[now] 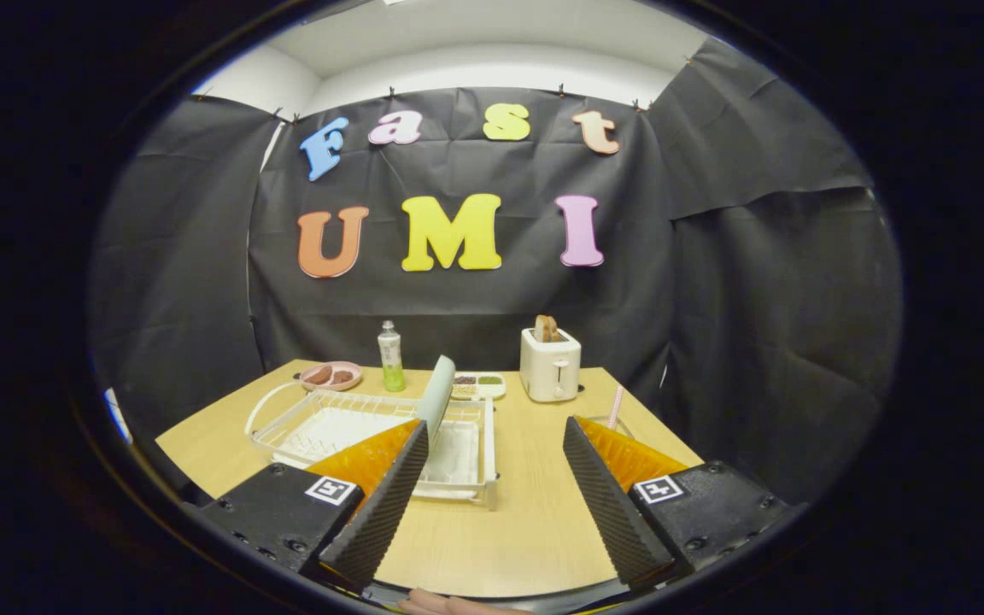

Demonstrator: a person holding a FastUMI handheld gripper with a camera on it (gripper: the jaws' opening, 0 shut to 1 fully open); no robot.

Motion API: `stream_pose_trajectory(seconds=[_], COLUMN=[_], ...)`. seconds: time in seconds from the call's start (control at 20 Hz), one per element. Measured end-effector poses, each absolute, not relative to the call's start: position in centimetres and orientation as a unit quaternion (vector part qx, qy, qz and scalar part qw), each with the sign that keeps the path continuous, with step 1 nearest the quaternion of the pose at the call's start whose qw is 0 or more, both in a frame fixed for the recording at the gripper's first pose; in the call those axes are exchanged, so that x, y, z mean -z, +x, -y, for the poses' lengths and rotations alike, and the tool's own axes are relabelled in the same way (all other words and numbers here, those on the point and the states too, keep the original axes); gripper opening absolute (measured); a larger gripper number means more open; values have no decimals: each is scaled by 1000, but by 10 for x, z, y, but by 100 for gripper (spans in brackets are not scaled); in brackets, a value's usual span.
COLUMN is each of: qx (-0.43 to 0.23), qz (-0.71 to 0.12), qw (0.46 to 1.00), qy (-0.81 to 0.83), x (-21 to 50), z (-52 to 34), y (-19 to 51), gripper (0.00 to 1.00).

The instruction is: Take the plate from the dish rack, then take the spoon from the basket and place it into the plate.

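Observation:
A pale green plate (440, 386) stands on edge in the white dish rack (355, 427), just beyond my left fingertip. My gripper (496, 424) is open above the wooden table (509, 512), its fingers wide apart with nothing between them. The rack lies ahead and to the left of the fingers. Behind my right finger a pink spoon handle (616, 405) sticks up from a container whose body is hidden by that finger.
At the back of the table stand a white toaster (550, 365) with bread in it, a green-bottomed bottle (390, 356), a pink dish (331, 375) with food and a small divided tray (478, 386). Black cloth walls close the booth behind and on both sides.

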State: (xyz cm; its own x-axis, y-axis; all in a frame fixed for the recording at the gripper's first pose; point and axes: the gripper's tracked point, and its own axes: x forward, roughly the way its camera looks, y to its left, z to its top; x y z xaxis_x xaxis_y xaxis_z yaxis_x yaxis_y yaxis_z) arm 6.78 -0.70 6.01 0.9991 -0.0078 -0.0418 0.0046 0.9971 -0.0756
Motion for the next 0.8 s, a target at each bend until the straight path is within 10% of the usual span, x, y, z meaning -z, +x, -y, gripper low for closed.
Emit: stream_pose_trajectory(seconds=[0.8], qx=[-49], qz=[-160], qw=[983], qy=[-79], x=[-125], z=[-74], y=[187], gripper=[100])
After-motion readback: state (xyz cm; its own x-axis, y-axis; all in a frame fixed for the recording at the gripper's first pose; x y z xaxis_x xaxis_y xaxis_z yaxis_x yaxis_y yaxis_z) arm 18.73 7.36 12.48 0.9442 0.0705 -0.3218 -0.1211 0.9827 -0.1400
